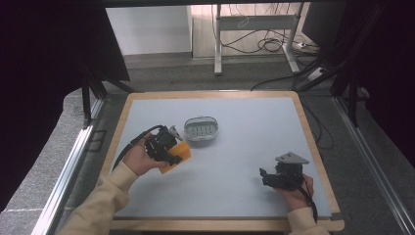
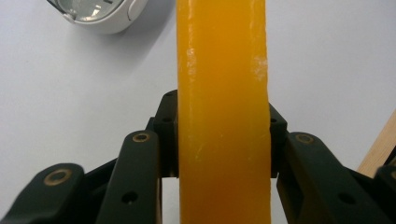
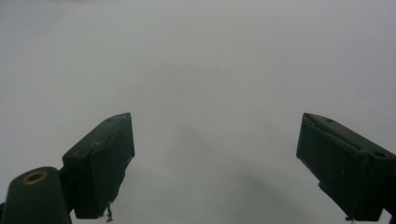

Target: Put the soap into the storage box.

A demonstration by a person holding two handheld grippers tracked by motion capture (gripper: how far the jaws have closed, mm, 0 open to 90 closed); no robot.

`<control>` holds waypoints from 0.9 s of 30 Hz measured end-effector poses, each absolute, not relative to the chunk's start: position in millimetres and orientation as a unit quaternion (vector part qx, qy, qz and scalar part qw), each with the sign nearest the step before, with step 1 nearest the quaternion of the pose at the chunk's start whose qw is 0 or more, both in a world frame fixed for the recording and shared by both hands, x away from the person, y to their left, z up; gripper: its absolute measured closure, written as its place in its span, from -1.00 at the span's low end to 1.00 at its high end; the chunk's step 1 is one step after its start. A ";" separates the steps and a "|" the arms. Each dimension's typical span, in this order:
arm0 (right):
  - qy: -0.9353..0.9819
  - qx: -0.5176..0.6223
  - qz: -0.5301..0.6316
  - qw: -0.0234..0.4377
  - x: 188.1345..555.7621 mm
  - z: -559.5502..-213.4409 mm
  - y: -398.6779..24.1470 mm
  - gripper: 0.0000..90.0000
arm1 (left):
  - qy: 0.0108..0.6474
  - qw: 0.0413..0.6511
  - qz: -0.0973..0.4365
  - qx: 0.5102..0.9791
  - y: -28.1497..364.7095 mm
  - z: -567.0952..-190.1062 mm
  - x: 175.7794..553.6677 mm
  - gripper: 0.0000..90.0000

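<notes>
Left gripper (image 1: pixel 172 155) with its fingers (image 2: pixel 166 140) clenched on the flat faces of a yellow sponge (image 2: pixel 223 112), so that the sponge stands edge-on between them; gripping across the thin dimension probably gives the pads broad contact and leaves most of the sponge projecting forward as a free working end. In the high view the sponge (image 1: pixel 177 155) sits left of centre over the grey worktop (image 1: pixel 244 142), just in front of and to the left of a white oval soap dish (image 1: pixel 201 128), near it but apart from it; whether the sponge touches the surface cannot be told. Such closeness suggests that the dish is either the sponge's resting place or its destination. The left hand (image 1: pixel 139 157) enters from the lower left, forearm angled toward the dish, gripper aimed forward and to the right. Right gripper (image 1: pixel 269 177) lies low at the near right, well apart from the sponge, its fingers (image 3: pixel 100 161) spread wide over bare worktop, grasping nothing, apparently held in reserve
</notes>
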State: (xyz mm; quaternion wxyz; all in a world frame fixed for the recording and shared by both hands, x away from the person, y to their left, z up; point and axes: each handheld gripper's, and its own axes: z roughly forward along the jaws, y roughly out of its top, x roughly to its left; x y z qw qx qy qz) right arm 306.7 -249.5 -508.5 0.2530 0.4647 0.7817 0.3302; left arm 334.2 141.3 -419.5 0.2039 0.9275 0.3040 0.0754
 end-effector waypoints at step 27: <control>0.784 0.463 0.326 0.253 307.4 -509.5 -249.0 -0.74 | 0.282 0.199 0.087 0.934 136.8 -412.7 353.7 0.39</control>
